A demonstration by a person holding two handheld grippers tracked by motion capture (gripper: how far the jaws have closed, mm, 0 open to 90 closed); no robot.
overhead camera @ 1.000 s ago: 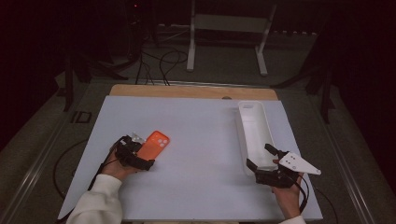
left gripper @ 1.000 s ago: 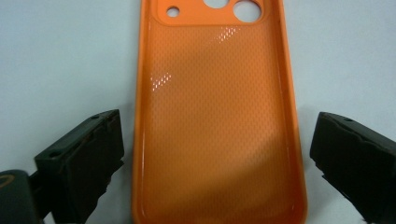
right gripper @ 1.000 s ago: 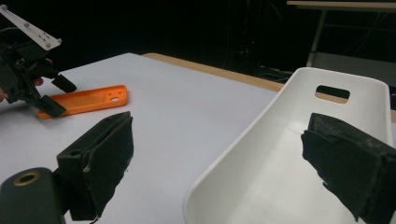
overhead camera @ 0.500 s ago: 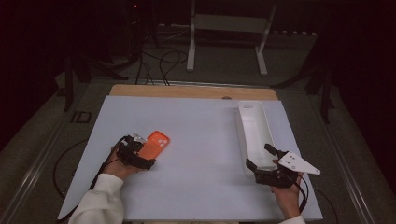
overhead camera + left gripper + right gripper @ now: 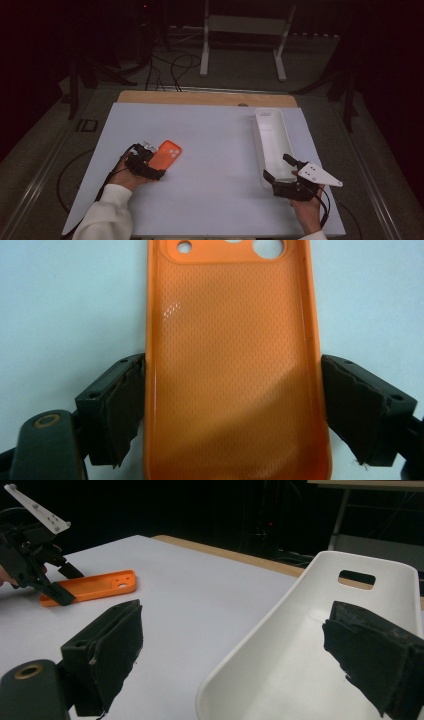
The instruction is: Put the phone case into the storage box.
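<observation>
An orange phone case (image 5: pixel 167 152) lies inside-up on the white table top at the left. My left gripper (image 5: pixel 152 162) straddles its near end. In the left gripper view the case (image 5: pixel 232 340) sits between the jaws, which have just been closing, and both pads (image 5: pixel 122 405) now press on its long edges. My right gripper (image 5: pixel 278 167) stands open at the near end of a long white tray (image 5: pixel 270 130). In the right gripper view one jaw is outside the tray's rim (image 5: pixel 260 625) and the other is inside. The case (image 5: pixel 100 586) and left gripper (image 5: pixel 57 585) show far off.
The white sheet (image 5: pixel 215 150) covers a wooden table whose far edge (image 5: pixel 200 97) shows as a tan strip. Behind it stand a metal frame (image 5: pixel 240 45) and cables on the dark floor. The tray holds nothing.
</observation>
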